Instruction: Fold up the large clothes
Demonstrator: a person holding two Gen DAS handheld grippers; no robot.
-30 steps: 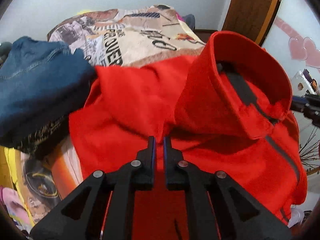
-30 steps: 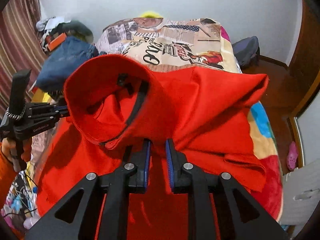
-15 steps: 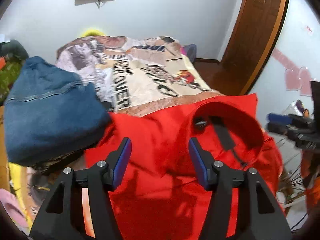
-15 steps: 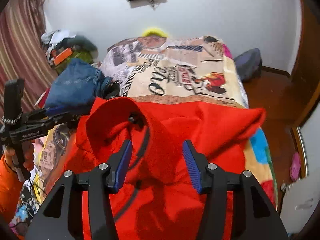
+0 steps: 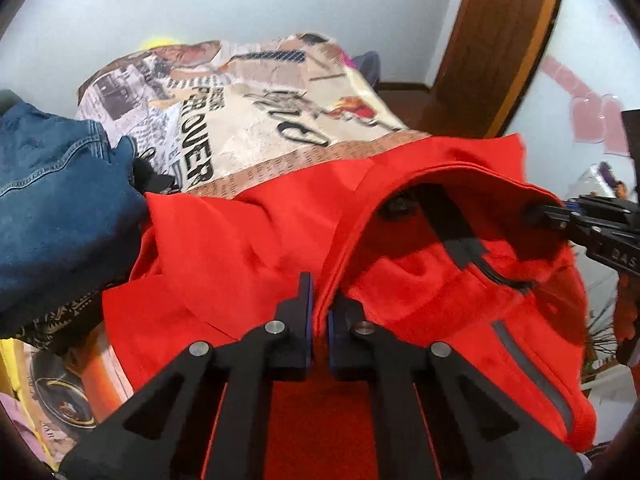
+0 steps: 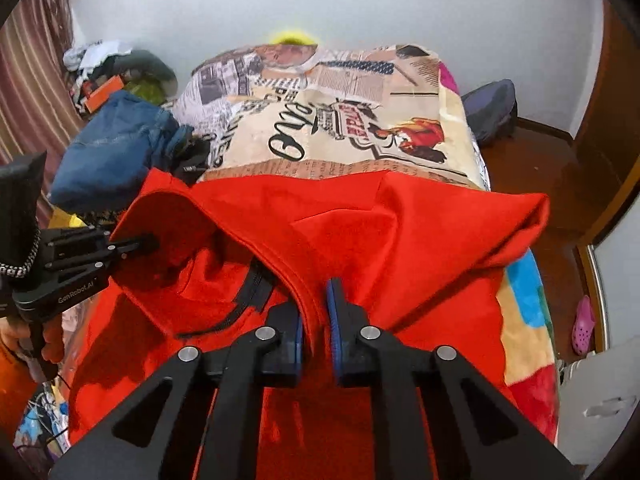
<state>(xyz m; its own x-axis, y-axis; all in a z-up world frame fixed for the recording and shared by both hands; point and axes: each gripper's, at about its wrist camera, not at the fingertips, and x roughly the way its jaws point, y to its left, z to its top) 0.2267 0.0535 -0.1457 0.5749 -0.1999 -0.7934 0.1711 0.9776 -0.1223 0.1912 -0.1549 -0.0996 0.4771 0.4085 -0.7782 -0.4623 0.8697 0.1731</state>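
A large red jacket [image 5: 248,240] with a black zipper [image 5: 468,248] lies on the bed, its collar standing open; it also shows in the right wrist view [image 6: 420,240]. My left gripper [image 5: 318,308] is shut on the collar's left edge. My right gripper [image 6: 314,316] is shut on the collar's right edge. Each gripper shows in the other's view: the right one [image 5: 560,216] at the far side of the collar, the left one [image 6: 136,244] at the left.
A printed bedspread [image 6: 320,120] covers the bed beyond the jacket. Folded blue jeans [image 5: 52,208] lie on the left; they also show in the right wrist view [image 6: 116,152]. A clutter pile [image 6: 108,68] sits at the far left, a wooden door [image 5: 500,40] on the right.
Both grippers were shut a second ago, opened half a second ago, and are now shut again on the collar's edges. The collar has sunk lower and is spread wider.
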